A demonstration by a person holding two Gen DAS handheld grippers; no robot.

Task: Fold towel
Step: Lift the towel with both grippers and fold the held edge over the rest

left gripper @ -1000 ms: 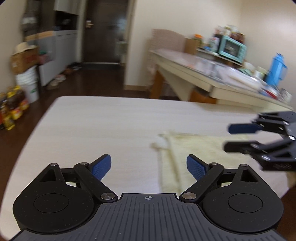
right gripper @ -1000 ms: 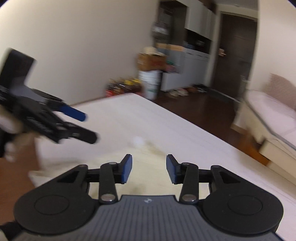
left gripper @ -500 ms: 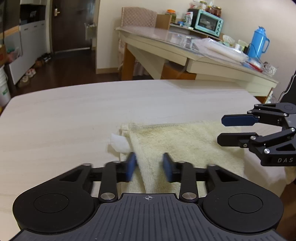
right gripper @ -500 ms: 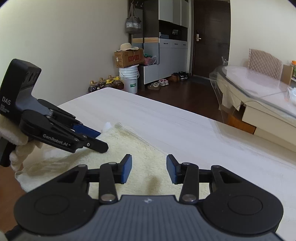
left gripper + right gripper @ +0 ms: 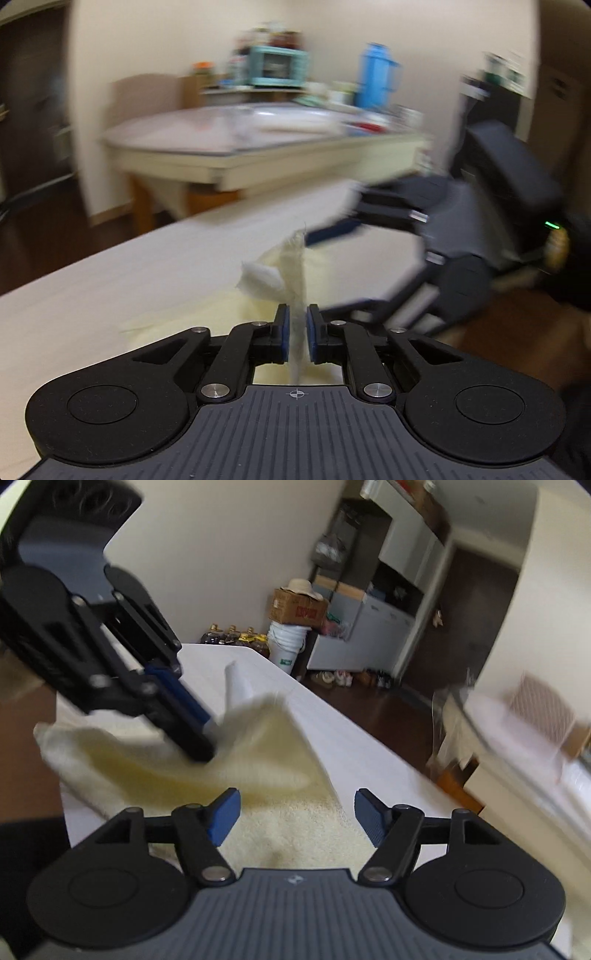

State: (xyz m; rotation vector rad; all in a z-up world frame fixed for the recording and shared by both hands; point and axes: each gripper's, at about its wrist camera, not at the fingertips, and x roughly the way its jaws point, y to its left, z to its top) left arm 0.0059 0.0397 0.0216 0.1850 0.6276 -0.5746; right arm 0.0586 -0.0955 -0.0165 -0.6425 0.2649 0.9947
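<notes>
Left gripper (image 5: 295,334) clamped on the towel (image 5: 280,827): blue pads pinch a thin hem of the cream cloth, which stands up between them, with a white tag (image 5: 260,277) sticking out on the hem's left. In the right wrist view that gripper comes in from upper left and lifts a towel corner off the table (image 5: 369,746), the cloth peaking below the tag.

Right gripper (image 5: 295,814) has its jaws apart and opening, nothing pinched; flat towel lies under and between the pads, not pressed. In the left wrist view it sits just right of the raised hem, blurred.

Towel lies at the near end of the pale tabletop, its left part draped toward the near-left edge, its right fold line running diagonally toward the right edge. Beyond the towel the tabletop is bare to its far corner. Dark wood floor past the edges.

Background: white bucket (image 5: 286,646), cardboard box (image 5: 297,609), a second table (image 5: 236,162) with a blue flask (image 5: 375,75), all well apart from the towel.
</notes>
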